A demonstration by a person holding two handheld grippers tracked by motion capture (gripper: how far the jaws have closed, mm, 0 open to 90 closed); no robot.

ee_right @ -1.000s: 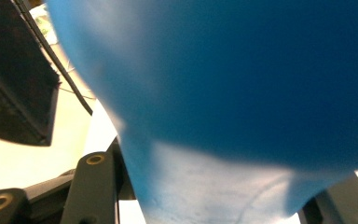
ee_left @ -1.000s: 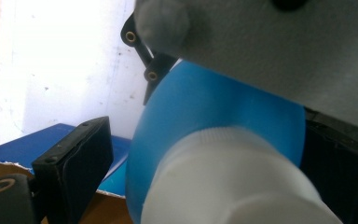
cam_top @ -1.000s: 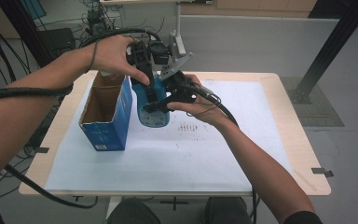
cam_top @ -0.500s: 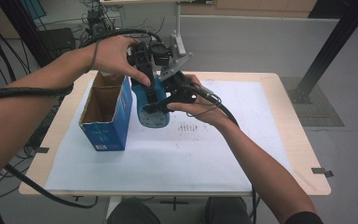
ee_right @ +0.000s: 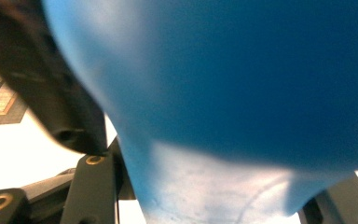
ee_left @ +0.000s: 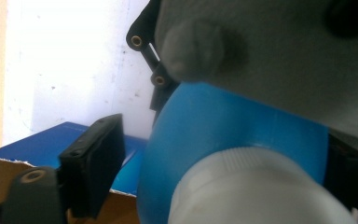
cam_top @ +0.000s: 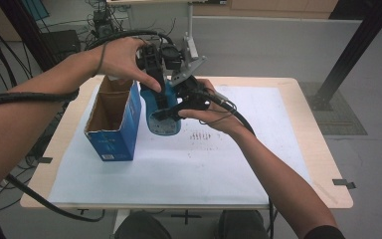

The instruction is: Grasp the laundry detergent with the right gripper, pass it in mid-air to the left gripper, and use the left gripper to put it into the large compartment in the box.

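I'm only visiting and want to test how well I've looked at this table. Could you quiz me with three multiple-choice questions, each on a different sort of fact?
1. Seen in the high view, where does the cardboard box stand?
A. On the white sheet, left of the blue bottle
B. On the floor
C. At the table's right edge

2. What colour is the bottle's cap?
A. Red
B. White
C. Black

3. What state is the box in?
A. Taped shut
B. Crushed flat
C. Upright with its top open

Answers:
1. A, since the high view shows the box on the sheet just left of the bottle.
2. B, since the left gripper view shows a ribbed white cap on the blue body.
3. C, since the high view looks straight down into its brown inside.
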